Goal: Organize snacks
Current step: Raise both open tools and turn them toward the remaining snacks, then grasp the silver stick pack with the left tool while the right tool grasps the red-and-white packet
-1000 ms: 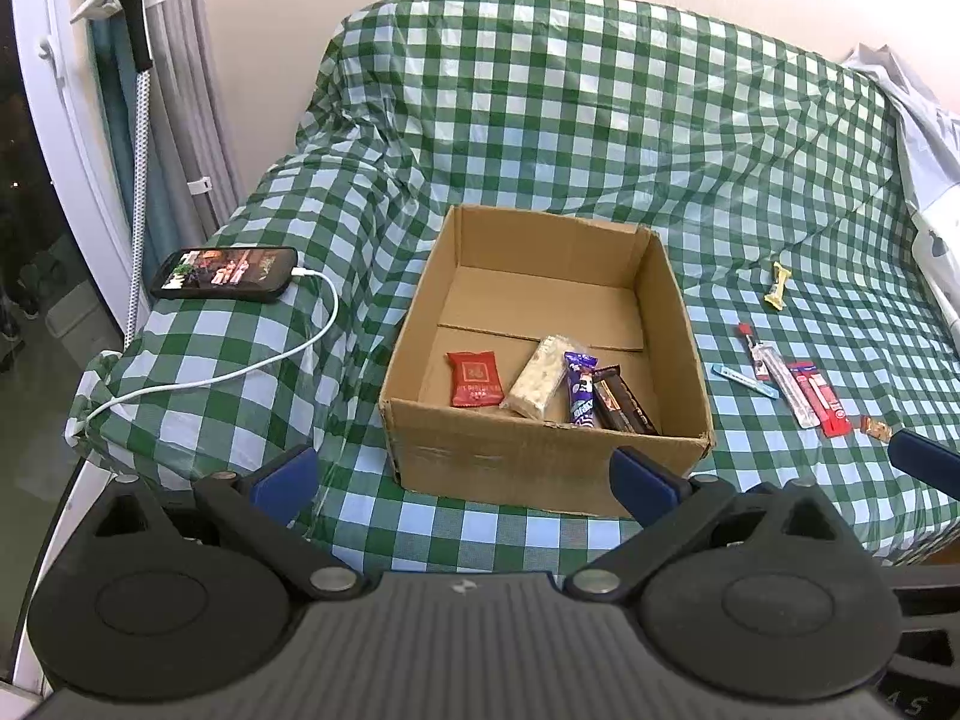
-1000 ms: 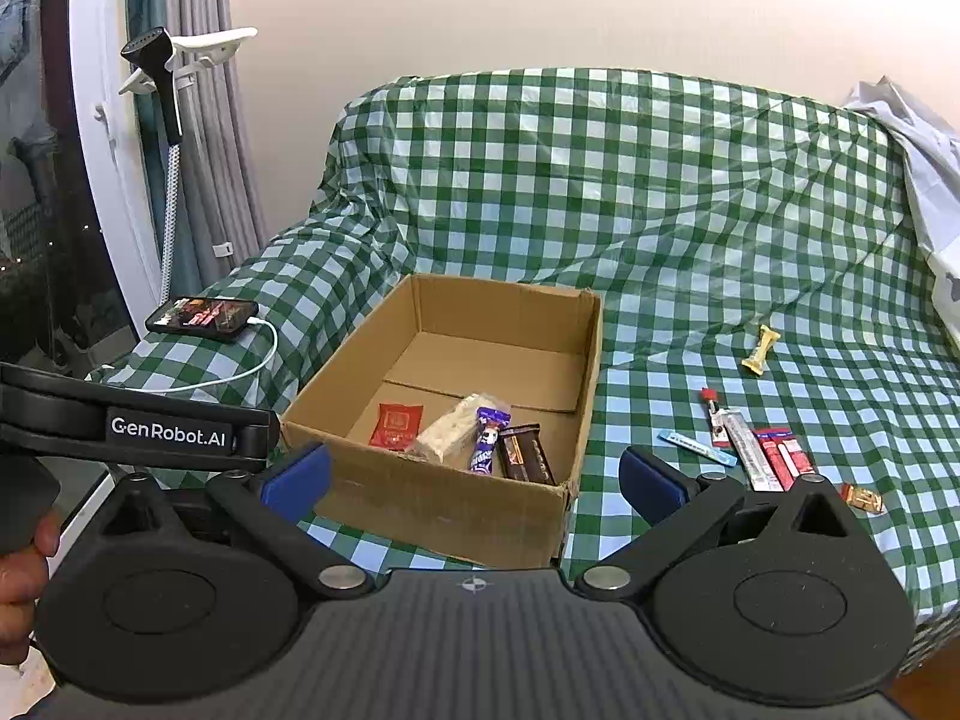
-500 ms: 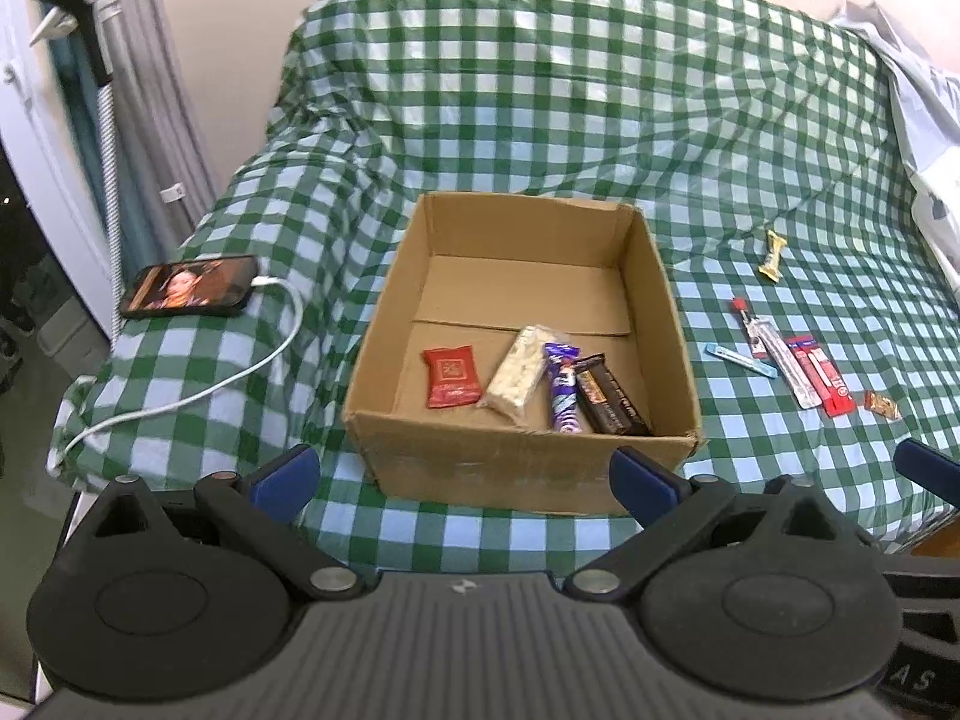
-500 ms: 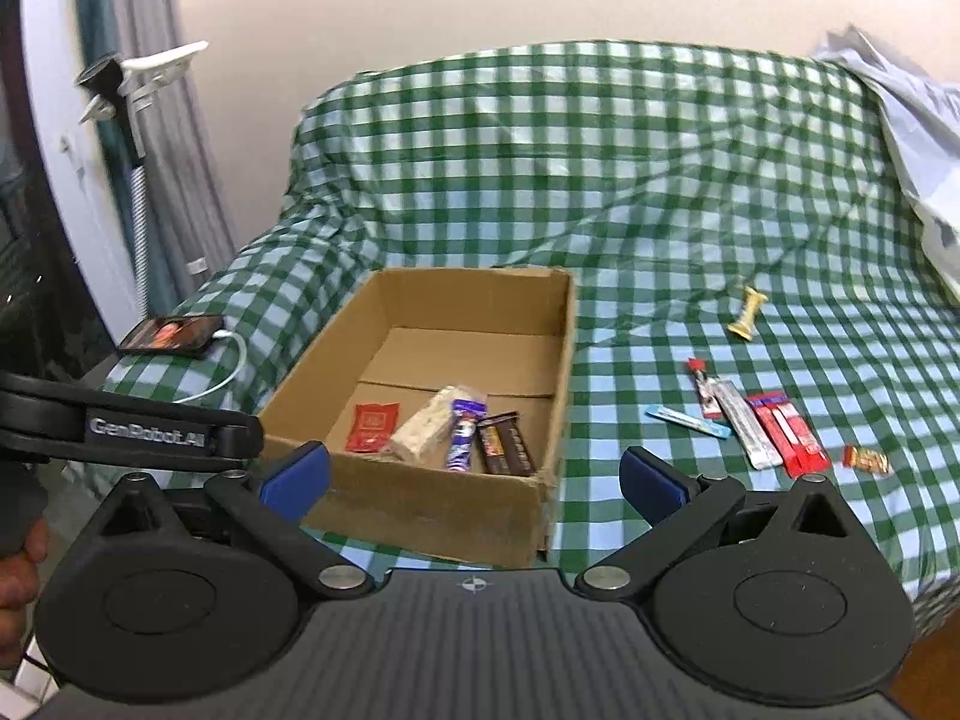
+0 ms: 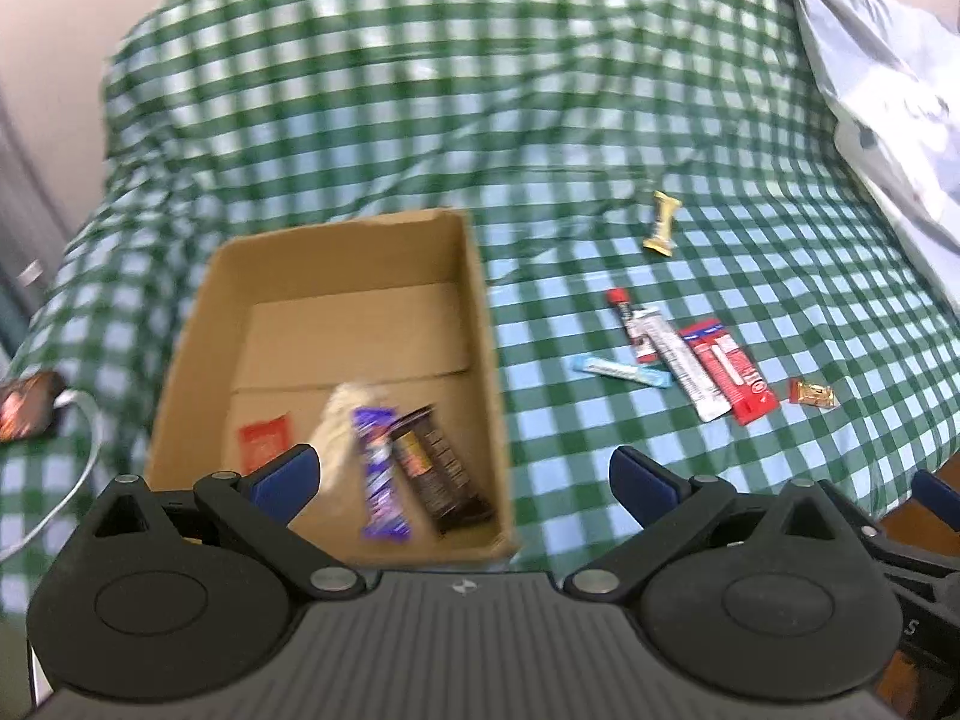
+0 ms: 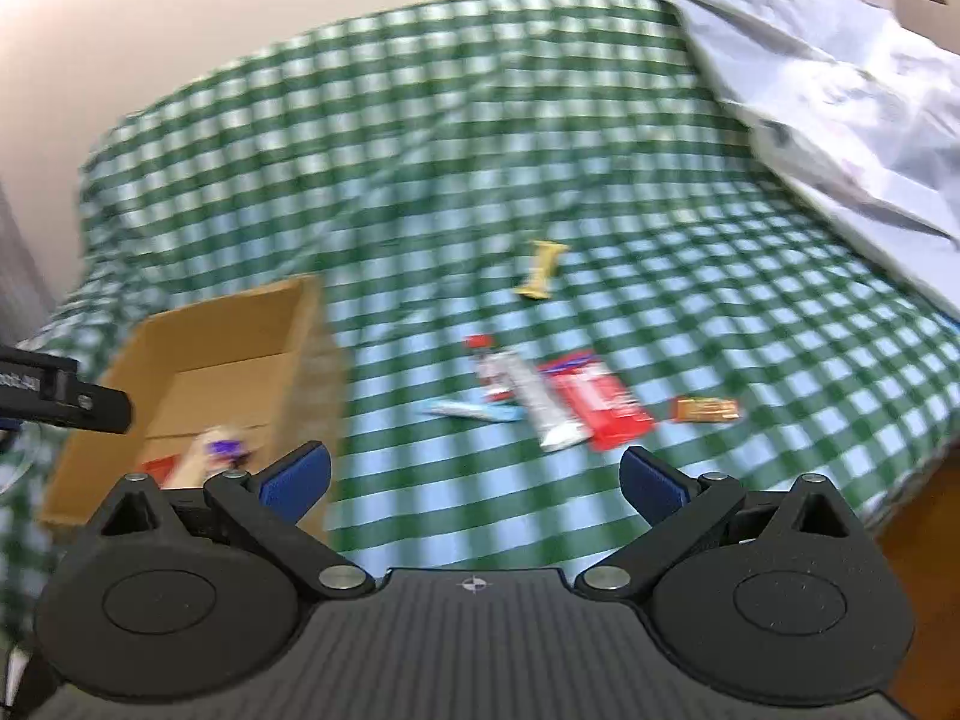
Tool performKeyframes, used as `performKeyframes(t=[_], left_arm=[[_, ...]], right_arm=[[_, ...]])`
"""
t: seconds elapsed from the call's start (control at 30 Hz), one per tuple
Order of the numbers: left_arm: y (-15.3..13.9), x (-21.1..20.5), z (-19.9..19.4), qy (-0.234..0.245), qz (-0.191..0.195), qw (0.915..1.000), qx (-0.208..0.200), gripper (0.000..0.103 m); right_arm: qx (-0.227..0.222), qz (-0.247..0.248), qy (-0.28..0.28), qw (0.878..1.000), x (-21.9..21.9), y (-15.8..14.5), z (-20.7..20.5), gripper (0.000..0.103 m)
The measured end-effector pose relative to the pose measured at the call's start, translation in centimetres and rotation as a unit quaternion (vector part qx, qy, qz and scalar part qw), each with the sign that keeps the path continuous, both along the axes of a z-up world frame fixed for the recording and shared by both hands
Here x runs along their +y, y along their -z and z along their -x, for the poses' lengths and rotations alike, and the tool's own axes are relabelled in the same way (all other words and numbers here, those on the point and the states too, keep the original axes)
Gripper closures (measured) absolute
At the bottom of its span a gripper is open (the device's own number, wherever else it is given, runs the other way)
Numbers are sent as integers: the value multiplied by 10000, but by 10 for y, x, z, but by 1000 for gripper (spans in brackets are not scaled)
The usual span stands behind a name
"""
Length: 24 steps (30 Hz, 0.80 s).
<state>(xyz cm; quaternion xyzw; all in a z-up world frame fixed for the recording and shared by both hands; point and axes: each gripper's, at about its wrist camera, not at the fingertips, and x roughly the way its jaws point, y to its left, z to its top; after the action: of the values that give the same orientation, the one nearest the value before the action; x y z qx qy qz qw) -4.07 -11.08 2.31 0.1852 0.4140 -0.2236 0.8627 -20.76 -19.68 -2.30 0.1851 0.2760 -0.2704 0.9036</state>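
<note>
A green-and-white checked cloth (image 5: 540, 120) drapes the furniture before a plain cream wall (image 6: 180, 18); pale crumpled fabric (image 6: 840, 120) lies at right.

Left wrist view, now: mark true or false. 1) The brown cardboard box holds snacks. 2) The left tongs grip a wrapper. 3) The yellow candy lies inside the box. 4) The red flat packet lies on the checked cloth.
1) True: the brown cardboard box holds several wrapped snacks.
2) False: the left tongs are open and empty.
3) False: the yellow candy lies on the green checked cloth.
4) True: the red flat packet lies right of the box.
</note>
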Motion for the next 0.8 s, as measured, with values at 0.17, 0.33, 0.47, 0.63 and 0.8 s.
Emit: performKeyframes(t=[0.17,0.33,0.47,0.63,0.8], left_arm=[[32,-62,-31,57,-72,9995,305,0],[72,-122,-68,96,-236,9977,636,0],[105,-150,-89,23,-529,9959,734,0],[145,-157,-107,-152,-789,9922,953,0],[170,-168,-118,-183,-904,9890,1152,0]], right_arm=[[255,-65,552,9981,-65,29,0,1],[299,-316,871,9953,-122,61,-11,1],[392,-249,642,9969,-153,85,-42,1],[746,-142,160,9970,-184,127,-100,1],[1262,85,-328,9914,-203,167,-155,1]])
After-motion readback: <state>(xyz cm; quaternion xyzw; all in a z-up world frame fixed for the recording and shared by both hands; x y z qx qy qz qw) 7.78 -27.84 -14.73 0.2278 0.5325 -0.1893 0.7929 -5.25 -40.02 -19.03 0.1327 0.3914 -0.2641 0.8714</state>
